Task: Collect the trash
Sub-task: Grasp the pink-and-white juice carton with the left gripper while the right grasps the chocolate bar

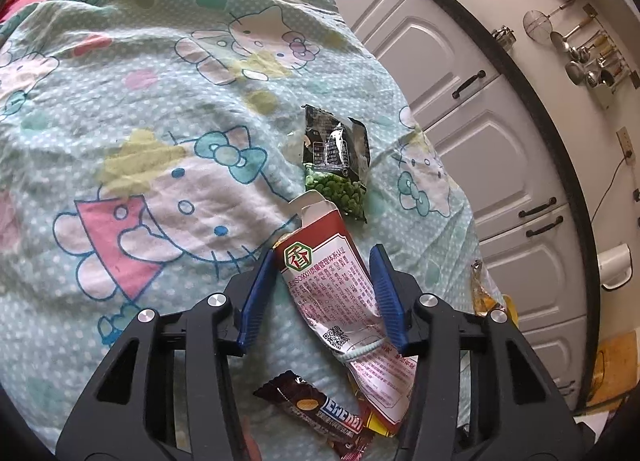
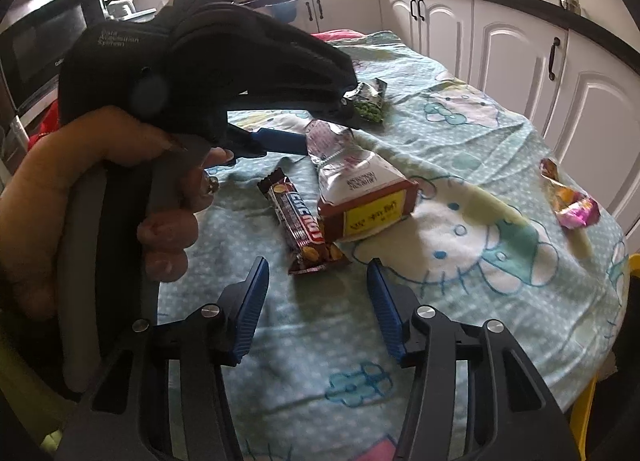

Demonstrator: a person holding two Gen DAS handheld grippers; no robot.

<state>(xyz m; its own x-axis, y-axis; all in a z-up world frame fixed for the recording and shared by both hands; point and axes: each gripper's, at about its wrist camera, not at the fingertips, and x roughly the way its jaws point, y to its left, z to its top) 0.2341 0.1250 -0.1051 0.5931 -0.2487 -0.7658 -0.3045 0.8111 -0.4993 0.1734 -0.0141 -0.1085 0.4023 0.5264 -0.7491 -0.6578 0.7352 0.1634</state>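
Nothing is collected yet. My left tongs (image 1: 325,293) stand half-wide around the carton (image 1: 326,277), not pressing; right tongs (image 2: 318,307) half-wide, empty, near the bar (image 2: 300,229).

Crushed red carton (image 1: 334,285), chocolate bar wrapper (image 2: 301,227) alongside.

The left wrist camera looks steeply down along its blue fingers (image 1: 256,297), close over the patterned tablecloth (image 1: 120,133), cabinets at three o'clock. The right wrist camera sits farther back, facing the kitchen counter at twelve. Both share the crumpled carton (image 1: 332,281) (image 2: 360,193) and chocolate bar (image 1: 320,417) (image 2: 298,225).
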